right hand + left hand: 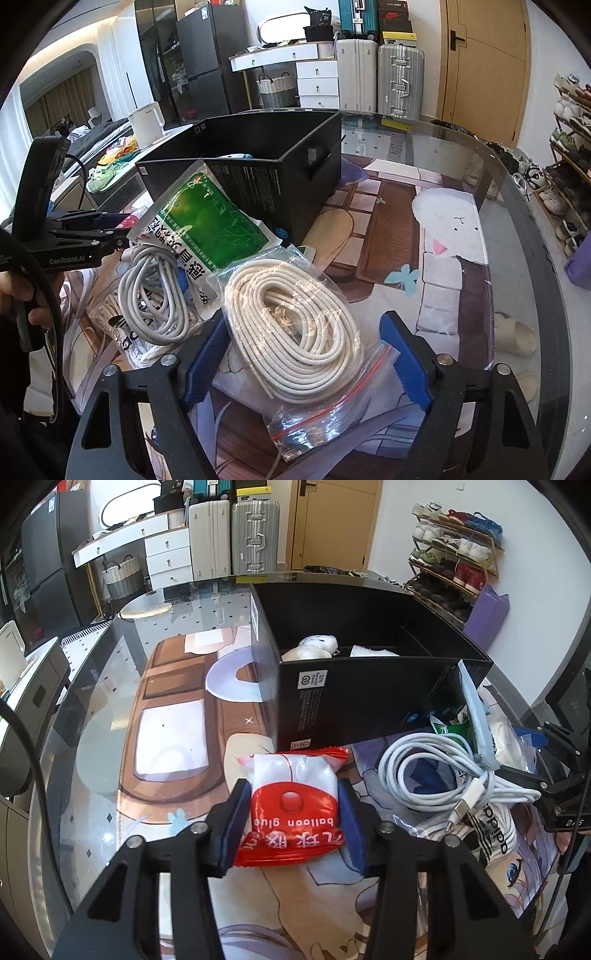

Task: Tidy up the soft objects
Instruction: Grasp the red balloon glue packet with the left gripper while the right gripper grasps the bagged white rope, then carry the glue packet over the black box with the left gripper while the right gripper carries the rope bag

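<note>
My left gripper is shut on a red and white "balloon glue" packet, held just in front of the black box. The box holds white soft items. My right gripper is open, its blue pads on either side of a clear zip bag of coiled cream rope lying on the table. A green and white packet leans against the black box. A coiled white cable lies beside it, also in the right wrist view.
A bag with black striped lettering lies under the cable. The glass table's rim curves at the right. A shoe rack, suitcases and a white drawer unit stand beyond the table.
</note>
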Motion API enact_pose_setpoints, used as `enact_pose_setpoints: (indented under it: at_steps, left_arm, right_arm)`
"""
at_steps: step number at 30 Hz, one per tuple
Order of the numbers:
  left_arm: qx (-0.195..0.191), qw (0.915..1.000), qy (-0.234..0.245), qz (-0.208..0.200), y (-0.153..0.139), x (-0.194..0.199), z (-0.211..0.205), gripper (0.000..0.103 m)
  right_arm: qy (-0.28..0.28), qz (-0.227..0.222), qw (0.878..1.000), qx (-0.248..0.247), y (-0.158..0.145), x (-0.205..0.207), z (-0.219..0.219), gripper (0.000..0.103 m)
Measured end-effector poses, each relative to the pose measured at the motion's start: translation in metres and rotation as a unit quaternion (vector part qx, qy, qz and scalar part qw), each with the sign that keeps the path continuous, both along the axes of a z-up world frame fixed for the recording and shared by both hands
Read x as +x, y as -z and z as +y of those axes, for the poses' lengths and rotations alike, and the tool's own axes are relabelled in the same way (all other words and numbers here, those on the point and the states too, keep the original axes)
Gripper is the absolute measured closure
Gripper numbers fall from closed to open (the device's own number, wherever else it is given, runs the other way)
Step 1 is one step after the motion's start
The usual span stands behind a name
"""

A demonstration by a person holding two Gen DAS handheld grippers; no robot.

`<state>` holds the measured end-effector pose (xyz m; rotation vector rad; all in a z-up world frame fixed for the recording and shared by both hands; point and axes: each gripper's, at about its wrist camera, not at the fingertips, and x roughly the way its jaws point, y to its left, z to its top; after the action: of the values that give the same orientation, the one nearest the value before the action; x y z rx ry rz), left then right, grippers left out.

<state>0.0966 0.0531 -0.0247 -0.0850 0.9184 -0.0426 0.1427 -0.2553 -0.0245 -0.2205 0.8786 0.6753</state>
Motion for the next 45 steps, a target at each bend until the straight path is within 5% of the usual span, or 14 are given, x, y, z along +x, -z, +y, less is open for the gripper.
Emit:
enact_pose_setpoints:
  at_steps: [18,45]
  left_arm:
    - [0.009,0.9998,-0.004,-0.017,-0.01,-0.006,-0.009,0.061]
    - [-0.005,0.9977,-0.015,-0.066,-0.04,-0.025,-0.002,0.061]
  right_arm:
    - [-0.005,-0.016,1.0,0.009,-0.004,-0.01,-0.008,0.059]
    - [0.004,-0.07,0.997,0.034,-0.04,-0.031,-0.019,0.061]
